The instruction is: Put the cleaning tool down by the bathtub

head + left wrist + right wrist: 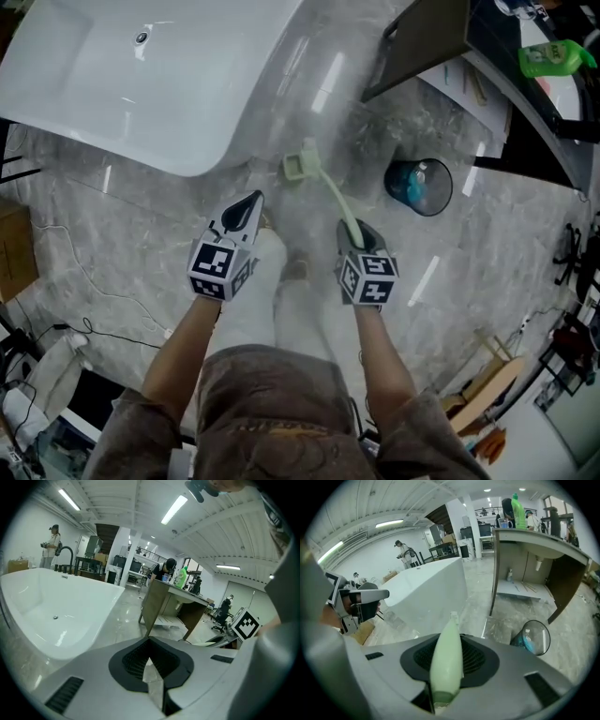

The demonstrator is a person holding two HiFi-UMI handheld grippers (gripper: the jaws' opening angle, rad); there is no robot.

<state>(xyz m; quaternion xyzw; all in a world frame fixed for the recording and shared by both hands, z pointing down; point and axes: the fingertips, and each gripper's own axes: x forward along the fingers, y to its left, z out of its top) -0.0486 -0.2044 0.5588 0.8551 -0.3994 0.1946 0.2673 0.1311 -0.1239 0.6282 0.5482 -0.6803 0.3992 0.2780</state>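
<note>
A pale green cleaning tool (323, 187) with a long handle points at the marble floor, its square head (300, 166) close to the curved end of the white bathtub (141, 84). My right gripper (359, 234) is shut on the handle's end. In the right gripper view the handle (446, 663) runs out between the jaws toward the bathtub (426, 592). My left gripper (246, 212) hangs to the left of the tool, jaws together with nothing held. The left gripper view has the gripper (151, 660) low in the frame, with the bathtub (47, 606) on its left.
A blue bin (418, 186) with a bottle inside stands on the floor to the right of the tool's head. A wooden vanity (422, 42) is behind it, with a green bottle (553, 58) on its counter. Cables (84, 281) trail over the floor at left.
</note>
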